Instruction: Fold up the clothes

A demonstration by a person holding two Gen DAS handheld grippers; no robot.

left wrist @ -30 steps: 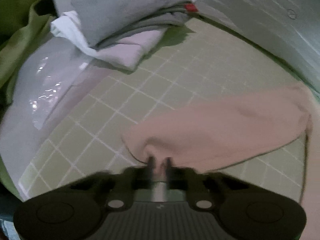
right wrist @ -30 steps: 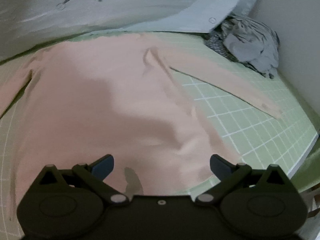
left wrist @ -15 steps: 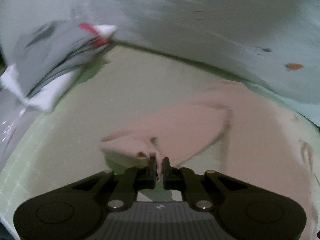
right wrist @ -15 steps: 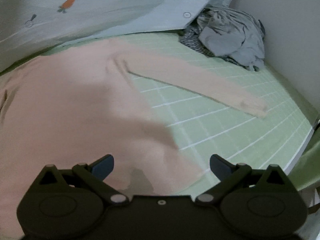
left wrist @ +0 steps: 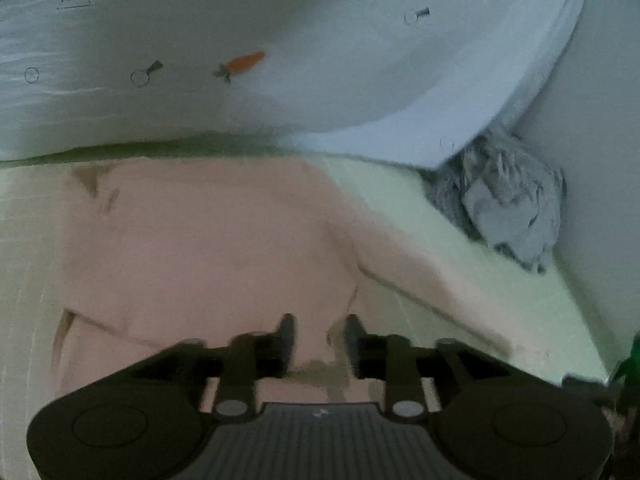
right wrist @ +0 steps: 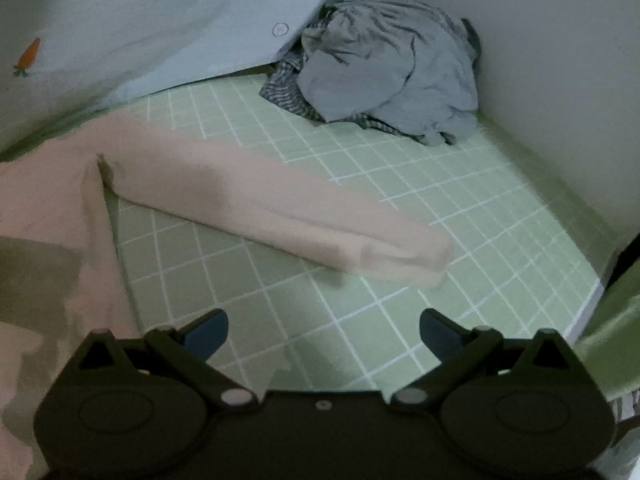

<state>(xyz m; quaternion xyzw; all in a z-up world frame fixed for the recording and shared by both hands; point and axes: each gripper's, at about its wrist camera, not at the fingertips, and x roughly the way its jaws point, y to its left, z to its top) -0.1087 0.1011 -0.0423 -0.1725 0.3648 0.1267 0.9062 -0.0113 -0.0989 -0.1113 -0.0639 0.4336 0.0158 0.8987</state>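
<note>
Released from the left gripper point(left wrist: 316, 334), whose jaws now stand part open and empty, the near-left sleeve lies folded across the pink long-sleeved top point(left wrist: 208, 240), flat on the green checked sheet point(right wrist: 440, 184). Right gripper point(right wrist: 324, 328) hovers wide open, empty, facing the outstretched right sleeve point(right wrist: 280, 208). No legible writing shows.

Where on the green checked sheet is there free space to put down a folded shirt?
Bare green checked sheet lies between the pink long-sleeved shirt's outstretched sleeve and the crumpled grey clothes pile, and again between that sleeve and the open right tongs. The far corner by the pile is crowded.
</note>
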